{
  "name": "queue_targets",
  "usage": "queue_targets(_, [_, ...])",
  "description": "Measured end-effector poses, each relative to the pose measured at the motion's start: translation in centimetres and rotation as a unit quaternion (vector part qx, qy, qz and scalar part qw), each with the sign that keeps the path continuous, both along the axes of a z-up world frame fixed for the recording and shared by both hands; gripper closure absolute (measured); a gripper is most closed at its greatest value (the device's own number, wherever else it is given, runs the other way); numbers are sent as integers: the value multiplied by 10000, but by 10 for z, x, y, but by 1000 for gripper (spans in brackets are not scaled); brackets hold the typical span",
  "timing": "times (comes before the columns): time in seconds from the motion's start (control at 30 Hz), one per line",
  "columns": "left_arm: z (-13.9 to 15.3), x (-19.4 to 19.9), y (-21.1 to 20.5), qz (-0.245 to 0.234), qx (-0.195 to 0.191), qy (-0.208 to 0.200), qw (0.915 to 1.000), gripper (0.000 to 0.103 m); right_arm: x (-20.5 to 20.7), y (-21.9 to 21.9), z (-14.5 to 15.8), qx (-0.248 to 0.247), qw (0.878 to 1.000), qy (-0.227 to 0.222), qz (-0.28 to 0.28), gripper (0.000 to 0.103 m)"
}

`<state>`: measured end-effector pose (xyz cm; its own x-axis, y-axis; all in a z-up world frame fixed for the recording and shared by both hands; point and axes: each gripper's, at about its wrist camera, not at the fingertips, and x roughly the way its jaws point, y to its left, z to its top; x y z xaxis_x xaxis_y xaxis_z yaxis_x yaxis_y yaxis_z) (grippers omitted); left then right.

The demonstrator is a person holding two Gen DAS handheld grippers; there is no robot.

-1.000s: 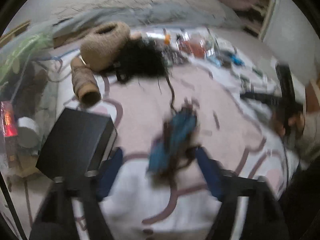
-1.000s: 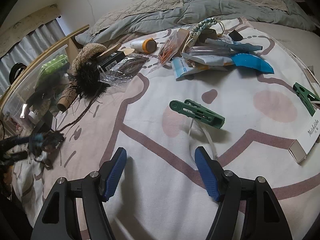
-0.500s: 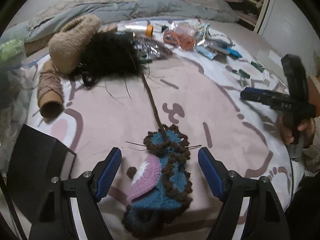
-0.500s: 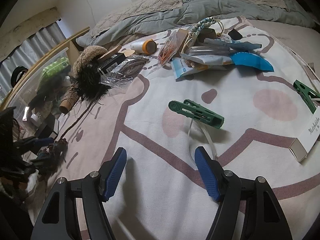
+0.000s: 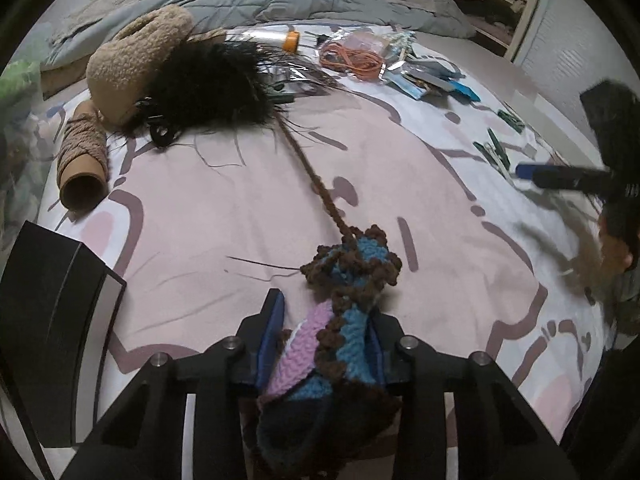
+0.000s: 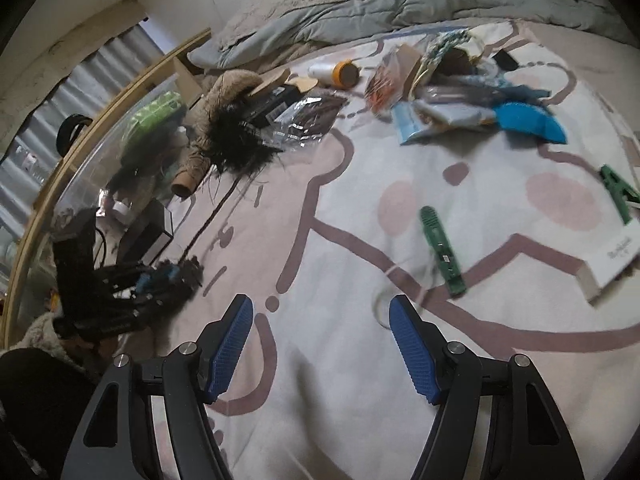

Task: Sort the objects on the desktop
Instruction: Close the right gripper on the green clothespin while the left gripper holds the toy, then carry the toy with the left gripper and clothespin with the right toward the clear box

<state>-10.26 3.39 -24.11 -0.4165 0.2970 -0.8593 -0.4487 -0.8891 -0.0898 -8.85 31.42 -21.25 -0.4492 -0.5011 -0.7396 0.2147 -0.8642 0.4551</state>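
Left gripper (image 5: 326, 344) jaws had just been closing and now clamped the blue, lilac and brown crocheted yarn piece (image 5: 340, 320) near the bedspread's (image 5: 240, 216) near edge; soft, light, floppy, trailing cord may snag; right gripper (image 6: 320, 344) gaped, empty.

The blanket's (image 6: 360, 380) middle lies bare. Clutter crowds its far edge: black feathers (image 5: 208, 84), packets (image 6: 440, 108). A black box (image 5: 52, 320) blocks the left edge.
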Motion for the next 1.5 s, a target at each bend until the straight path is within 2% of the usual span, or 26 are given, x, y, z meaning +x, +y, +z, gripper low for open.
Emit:
queue_targets(0.07, [-1,2,3,-73,-102,80,9999,66,3,6,7,107,9998,75,-132,32])
queue_targets(0.17, [-4,0,3,-82,-58,34,9999,66,2,16,11,496,9971,261,-512,32])
queue_targets(0.3, [-4,-1,1,-72,40,18,10000,66,-9,26,-2,721,9930,172,-915,34])
queue_targets(0.4, [-3,1,-2,-72,150,-36,9999,66,-17,24,-12,890,9914,194,-942,44])
queue_targets(0.7, [-1,4,-6,-80,279,-125,9995,66,-30,14,-28,1286,9868,214,-961,47])
queue_targets(0.73, [-1,4,-6,-78,281,-124,9995,66,-30,12,-28,1365,9858,245,-951,48])
queue_targets(0.77, [-1,5,-6,-76,287,-133,9995,67,-29,11,-29,1421,9850,276,-937,55])
queue_targets(0.87, [2,5,-9,-37,415,-234,9989,71,-27,7,-30,1514,9840,388,-851,65])
queue_targets(0.93, [6,5,-12,-3,466,-256,9986,78,-25,5,-31,1521,9838,485,-816,65])
queue_targets(1.0, [12,5,-13,22,429,-200,9989,82,-24,6,-33,1510,9836,516,-841,65])
queue_targets(1.17, [38,8,-12,-25,541,111,9985,84,-24,1,-33,1694,9806,516,-839,65])
queue_targets(1.33, [61,12,-11,-83,501,439,9977,84,-22,3,-32,1610,9819,517,-858,65])
queue_targets(1.4, [71,13,-14,-72,513,540,9972,84,-20,0,-31,1610,9821,518,-829,74])
queue_targets(1.5, [86,16,-18,-49,573,699,9959,84,-17,-5,-28,1654,9819,545,-749,78])
